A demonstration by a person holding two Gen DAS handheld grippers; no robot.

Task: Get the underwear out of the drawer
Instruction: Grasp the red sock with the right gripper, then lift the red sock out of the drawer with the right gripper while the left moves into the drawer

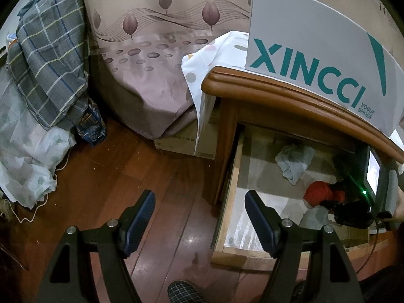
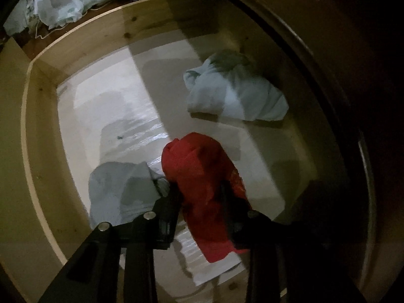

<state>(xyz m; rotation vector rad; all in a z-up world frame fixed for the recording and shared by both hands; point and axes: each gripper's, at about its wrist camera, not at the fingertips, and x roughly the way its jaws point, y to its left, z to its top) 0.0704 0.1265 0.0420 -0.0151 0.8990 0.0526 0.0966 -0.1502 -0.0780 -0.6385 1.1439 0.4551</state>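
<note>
The wooden drawer (image 1: 228,194) stands pulled open under the nightstand top; its wall also shows in the right wrist view (image 2: 45,116). Inside it my right gripper (image 2: 199,192) is shut on red underwear (image 2: 202,171), which also shows in the left wrist view (image 1: 320,192). A pale blue piece (image 2: 234,93) lies at the back of the drawer, and another pale piece (image 2: 121,186) lies left of the red one. My left gripper (image 1: 199,207) is open and empty, held above the floor left of the drawer.
A grey XINCCI shoe box (image 1: 315,58) sits on the nightstand top (image 1: 252,83). A bed with a mauve cover (image 1: 151,75) stands behind. Plaid cloth (image 1: 50,63) and white bedding (image 1: 25,156) pile at the left on the wooden floor (image 1: 151,176).
</note>
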